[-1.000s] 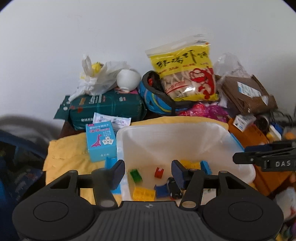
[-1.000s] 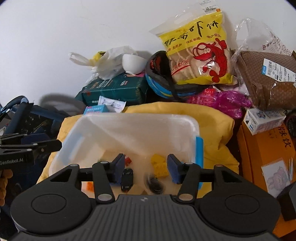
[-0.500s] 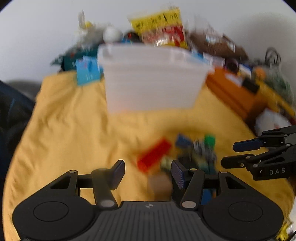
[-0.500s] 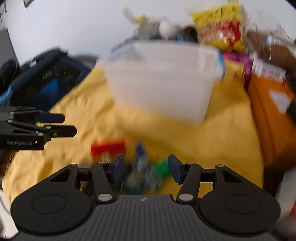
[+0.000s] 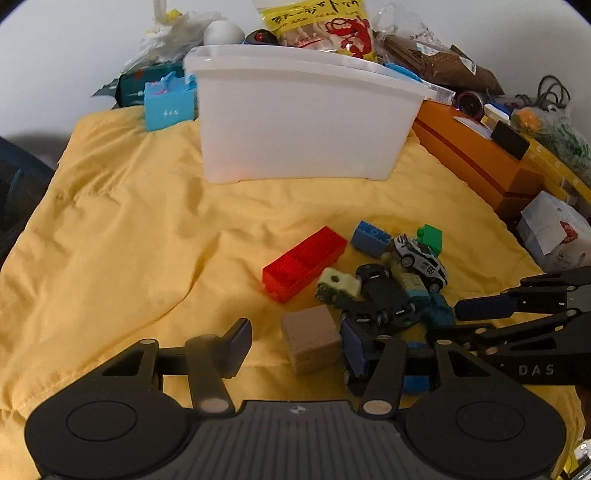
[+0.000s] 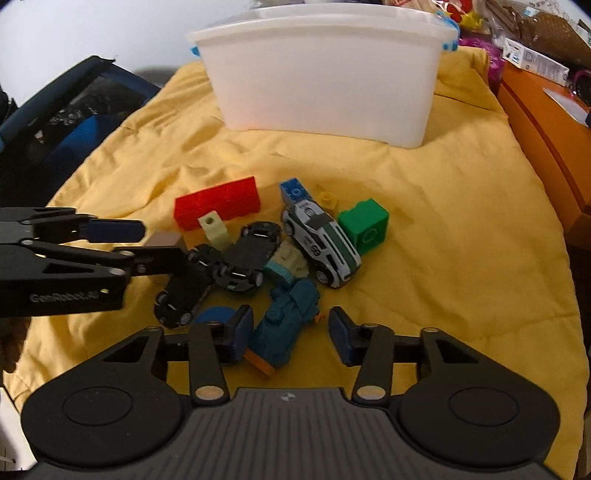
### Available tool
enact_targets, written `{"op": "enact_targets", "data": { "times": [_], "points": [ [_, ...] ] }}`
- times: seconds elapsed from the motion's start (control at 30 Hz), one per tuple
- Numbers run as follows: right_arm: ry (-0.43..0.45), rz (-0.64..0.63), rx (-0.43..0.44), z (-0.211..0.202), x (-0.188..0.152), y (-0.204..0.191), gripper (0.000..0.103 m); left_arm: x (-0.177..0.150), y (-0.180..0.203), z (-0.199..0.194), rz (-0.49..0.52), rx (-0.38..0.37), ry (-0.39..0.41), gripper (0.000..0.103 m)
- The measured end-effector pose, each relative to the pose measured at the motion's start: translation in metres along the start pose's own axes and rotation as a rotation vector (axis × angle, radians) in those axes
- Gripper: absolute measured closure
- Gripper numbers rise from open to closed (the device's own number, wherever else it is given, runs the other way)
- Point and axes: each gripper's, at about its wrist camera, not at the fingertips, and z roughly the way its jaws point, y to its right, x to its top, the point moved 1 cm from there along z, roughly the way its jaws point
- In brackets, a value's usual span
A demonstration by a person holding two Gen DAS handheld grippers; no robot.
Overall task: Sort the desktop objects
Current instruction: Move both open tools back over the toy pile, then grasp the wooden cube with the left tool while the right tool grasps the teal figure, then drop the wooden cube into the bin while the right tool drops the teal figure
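A pile of toys lies on the yellow cloth (image 5: 129,221): a red brick (image 5: 304,263) (image 6: 217,203), a blue brick (image 5: 370,238), a green brick (image 6: 364,225), a white toy car (image 6: 319,243), black toy cars (image 6: 251,258) and a teal toy (image 6: 288,325). A brown block (image 5: 310,339) lies between the fingers of my open left gripper (image 5: 297,347). My open right gripper (image 6: 291,332) is low over the pile with the teal toy between its fingers. The white plastic bin (image 5: 303,118) (image 6: 328,70) stands behind the pile.
Orange boxes (image 5: 476,155) line the right side. A blue card box (image 5: 168,105), a snack bag (image 5: 317,18) and other clutter stand behind the bin. A dark blue bag (image 6: 66,122) lies at the left edge of the cloth.
Both grippers have come down from above the bin to the toy pile in front of it. Both stay open.
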Motion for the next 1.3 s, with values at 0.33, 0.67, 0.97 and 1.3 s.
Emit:
{"op": "enact_targets", "data": {
  "times": [0.33, 0.67, 0.97, 1.3],
  "points": [
    [0.004, -0.06, -0.056, 0.005, -0.007, -0.001, 0.057, -0.007, 0.006, 0.006, 0.064, -0.012, -0.005, 0.067],
    [0.035, -0.002, -0.008, -0.013, -0.003, 0.014, 0.071, 0.0, 0.001, -0.011, 0.048, -0.024, 0.032, 0.07],
    [0.189, 0.111, 0.025, -0.06, 0.049, 0.042, 0.071, 0.068, -0.017, -0.045, -0.041, -0.002, 0.141, 0.07],
    [0.335, 0.127, 0.034, -0.089, 0.158, 0.071, 0.071, 0.171, -0.021, -0.052, -0.025, 0.005, 0.224, 0.07]
  ]
}}
